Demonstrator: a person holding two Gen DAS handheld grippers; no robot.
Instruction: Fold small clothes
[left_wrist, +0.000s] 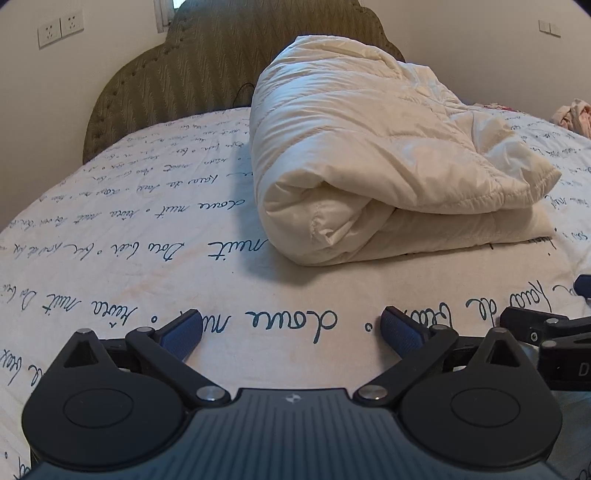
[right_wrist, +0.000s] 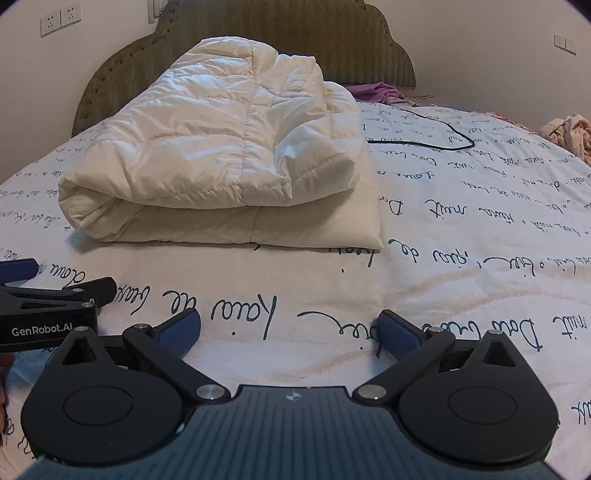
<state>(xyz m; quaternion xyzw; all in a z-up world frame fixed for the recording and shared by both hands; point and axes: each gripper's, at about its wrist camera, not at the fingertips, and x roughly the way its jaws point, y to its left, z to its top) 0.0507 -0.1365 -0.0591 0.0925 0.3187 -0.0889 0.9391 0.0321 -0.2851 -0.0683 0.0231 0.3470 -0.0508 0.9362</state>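
A cream quilted puffer garment lies folded in a thick bundle on the bed; it also shows in the right wrist view. My left gripper is open and empty, low over the sheet in front of the bundle. My right gripper is open and empty, also short of the bundle. The right gripper shows at the right edge of the left wrist view. The left gripper shows at the left edge of the right wrist view.
The bed sheet is white with dark script. A padded headboard stands behind. A black cable lies right of the bundle. Purple clothes and pink clothes lie far right. Wall sockets are at the upper left.
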